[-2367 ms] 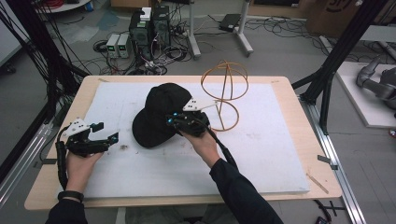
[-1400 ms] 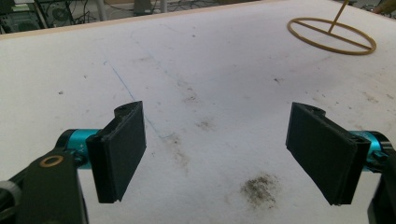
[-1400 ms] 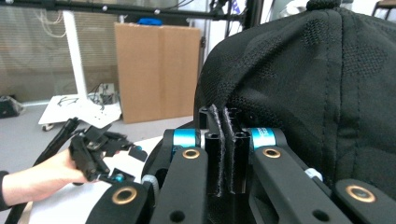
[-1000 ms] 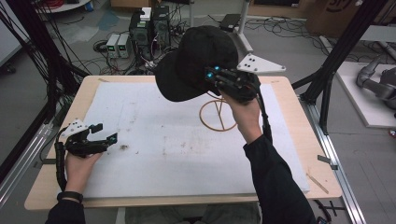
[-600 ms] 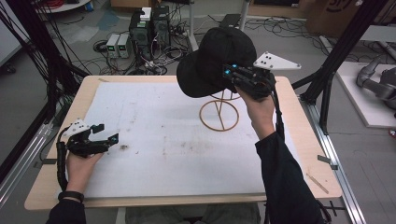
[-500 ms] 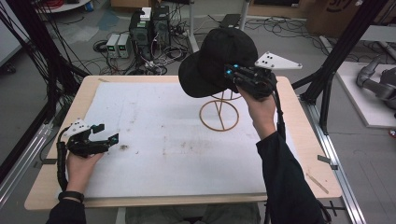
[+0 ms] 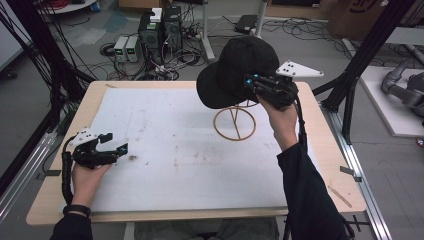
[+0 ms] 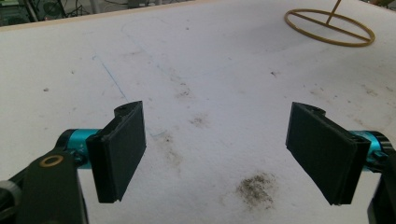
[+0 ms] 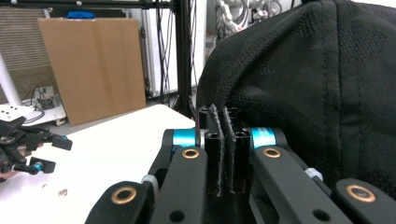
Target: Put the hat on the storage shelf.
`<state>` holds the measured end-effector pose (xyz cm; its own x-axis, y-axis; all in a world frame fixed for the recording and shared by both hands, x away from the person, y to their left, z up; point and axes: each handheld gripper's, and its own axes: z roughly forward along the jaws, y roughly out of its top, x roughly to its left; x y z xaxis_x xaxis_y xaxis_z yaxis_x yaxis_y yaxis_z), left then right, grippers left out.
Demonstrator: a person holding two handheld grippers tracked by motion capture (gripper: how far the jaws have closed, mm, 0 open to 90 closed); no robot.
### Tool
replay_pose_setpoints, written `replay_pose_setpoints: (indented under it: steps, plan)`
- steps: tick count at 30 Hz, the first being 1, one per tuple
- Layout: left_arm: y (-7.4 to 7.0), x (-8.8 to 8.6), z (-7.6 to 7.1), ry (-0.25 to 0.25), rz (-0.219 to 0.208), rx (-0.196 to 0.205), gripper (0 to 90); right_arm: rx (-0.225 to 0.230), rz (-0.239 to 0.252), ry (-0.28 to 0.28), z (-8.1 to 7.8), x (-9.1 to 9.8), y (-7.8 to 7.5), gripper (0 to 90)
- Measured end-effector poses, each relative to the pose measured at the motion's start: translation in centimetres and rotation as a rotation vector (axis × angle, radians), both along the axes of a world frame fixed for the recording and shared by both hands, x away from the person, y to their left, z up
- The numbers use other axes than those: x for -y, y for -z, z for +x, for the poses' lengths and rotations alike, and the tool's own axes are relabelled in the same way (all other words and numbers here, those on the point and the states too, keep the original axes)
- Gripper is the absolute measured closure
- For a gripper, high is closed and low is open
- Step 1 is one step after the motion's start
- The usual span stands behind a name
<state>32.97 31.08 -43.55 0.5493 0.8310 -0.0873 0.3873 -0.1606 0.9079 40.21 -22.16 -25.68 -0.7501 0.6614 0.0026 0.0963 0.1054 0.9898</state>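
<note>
While our right gripper (image 7: 250,84) has its fingers clamped on the black cap (image 7: 235,70), we hold the cap directly above the wire stand (image 7: 234,122); our left gripper (image 7: 112,145), fingers apart, rests well left of the stand on the surface (image 7: 190,150).

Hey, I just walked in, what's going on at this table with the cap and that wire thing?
A person holds a claw in each hand. The right claw is shut on the edge of a black cap, holding it up over a gold wire stand at the far side of the white table. The cap hides the stand's top, so whether it rests on it can't be told. The left claw is open, low over the near left of the table, holding nothing.
</note>
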Motion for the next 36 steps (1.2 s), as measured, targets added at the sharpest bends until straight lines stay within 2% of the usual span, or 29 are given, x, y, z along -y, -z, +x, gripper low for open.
replay_pose_setpoints:
  steps: [4,7,11,17,24,28,33,36]
  plan:
    - [0.0,0.1,0.0,0.0,0.003,-0.002,20.1,-0.003,-0.012,0.01,0.0,-0.3,0.2,88.9]
    - [0.0,0.1,0.0,0.006,0.009,0.0,20.1,-0.029,-0.005,0.017,0.1,-0.1,0.3,88.8]
    - [0.0,0.1,0.0,0.005,0.009,0.0,20.1,-0.017,-0.028,0.022,-0.2,-0.2,0.7,88.4]
    - [0.0,0.1,0.0,0.006,0.01,-0.003,20.1,-0.034,0.002,0.03,-0.3,0.3,1.8,86.2]
    - [0.1,0.3,0.1,0.01,0.014,-0.01,20.2,-0.035,-0.015,0.02,-0.7,0.5,2.4,84.9]
    - [0.1,0.3,0.1,0.01,0.012,-0.009,20.2,-0.027,-0.044,0.023,-1.1,0.5,2.7,82.9]
    - [0.2,0.4,0.2,0.013,0.017,-0.011,20.2,-0.038,-0.071,0.036,-1.2,0.3,3.1,76.4]
    - [0.2,0.4,0.2,0.013,0.017,-0.012,20.2,-0.041,-0.084,0.04,-1.2,0.3,3.2,75.8]
